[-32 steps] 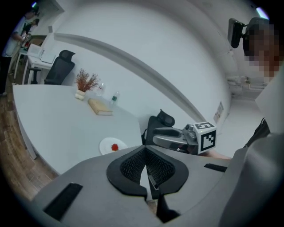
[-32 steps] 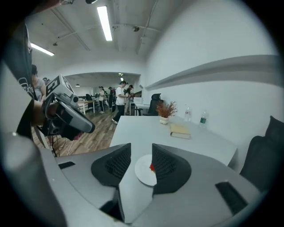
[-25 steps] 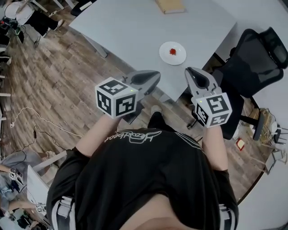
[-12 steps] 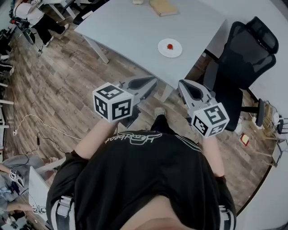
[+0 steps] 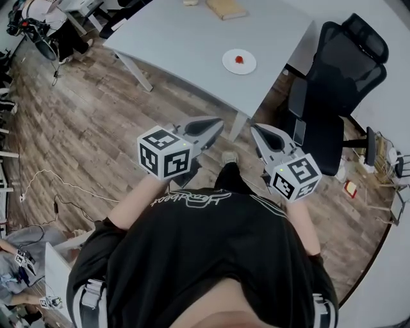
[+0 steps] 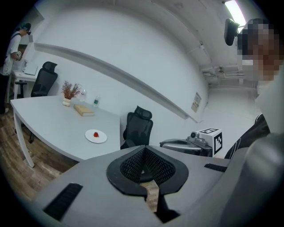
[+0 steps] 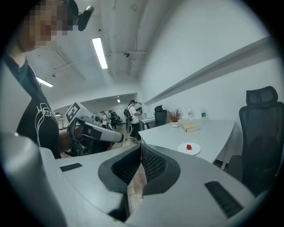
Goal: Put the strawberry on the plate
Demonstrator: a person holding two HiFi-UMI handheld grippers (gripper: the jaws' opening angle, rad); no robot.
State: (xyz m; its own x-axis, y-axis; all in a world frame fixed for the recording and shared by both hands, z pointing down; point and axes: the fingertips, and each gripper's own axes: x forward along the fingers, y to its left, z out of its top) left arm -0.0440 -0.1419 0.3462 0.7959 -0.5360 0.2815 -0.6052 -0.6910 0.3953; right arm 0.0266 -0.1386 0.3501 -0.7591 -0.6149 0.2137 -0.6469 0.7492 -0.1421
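A red strawberry (image 5: 239,59) lies on a small white plate (image 5: 246,66) near the front edge of the grey table (image 5: 186,38). Both grippers hang over the wood floor, well short of the table. My left gripper (image 5: 219,122) is shut with nothing in it, and so is my right gripper (image 5: 254,129). The left gripper view has the plate (image 6: 101,138) and strawberry (image 6: 95,134) far off beyond its closed jaws (image 6: 143,149). Seen from the right gripper, the plate (image 7: 194,150) and strawberry (image 7: 188,146) also sit far past the tips (image 7: 141,148).
A black office chair (image 5: 333,83) stands right of the table. A book (image 5: 224,8) lies at the table's far side, with a vase of dried flowers (image 6: 69,91) beyond it. Cables (image 5: 45,173) trail on the wood floor at left. People stand in the background (image 7: 131,115).
Both grippers have drawn back from the table along with the person. The plate with the strawberry now sits smaller and higher in the head view. The right gripper has rolled a little.
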